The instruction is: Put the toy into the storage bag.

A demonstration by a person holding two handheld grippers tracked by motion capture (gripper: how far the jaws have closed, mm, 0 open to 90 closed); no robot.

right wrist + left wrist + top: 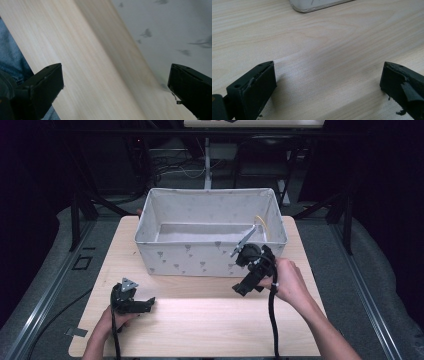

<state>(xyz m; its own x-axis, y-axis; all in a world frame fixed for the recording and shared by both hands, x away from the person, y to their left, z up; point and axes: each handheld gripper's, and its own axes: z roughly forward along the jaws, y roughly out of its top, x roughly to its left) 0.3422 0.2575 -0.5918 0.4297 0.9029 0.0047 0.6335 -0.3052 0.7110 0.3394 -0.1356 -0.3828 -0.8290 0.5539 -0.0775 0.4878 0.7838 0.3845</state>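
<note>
High view: fabric storage bin at centre of worktop; right tongs released, empty, just beside bin's front wall at centre right; left tongs released, lower left; likely approach step; next, closing on bin's rim.

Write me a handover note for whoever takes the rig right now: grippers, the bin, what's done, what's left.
Left gripper: open, holding nothing, low over the table at its front left, well short of the bin.
Right gripper: open, holding nothing, beside the bin's front right corner, jaws pointing down at the table next to the bin's wall.
Bin: grey patterned fabric, upright at the back of the table. Something thin and yellow shows inside its right end; I cannot tell what it is.
Done: nothing that can be judged from here.
Left: probably gripping the bin; neither gripper touches it yet.
</note>
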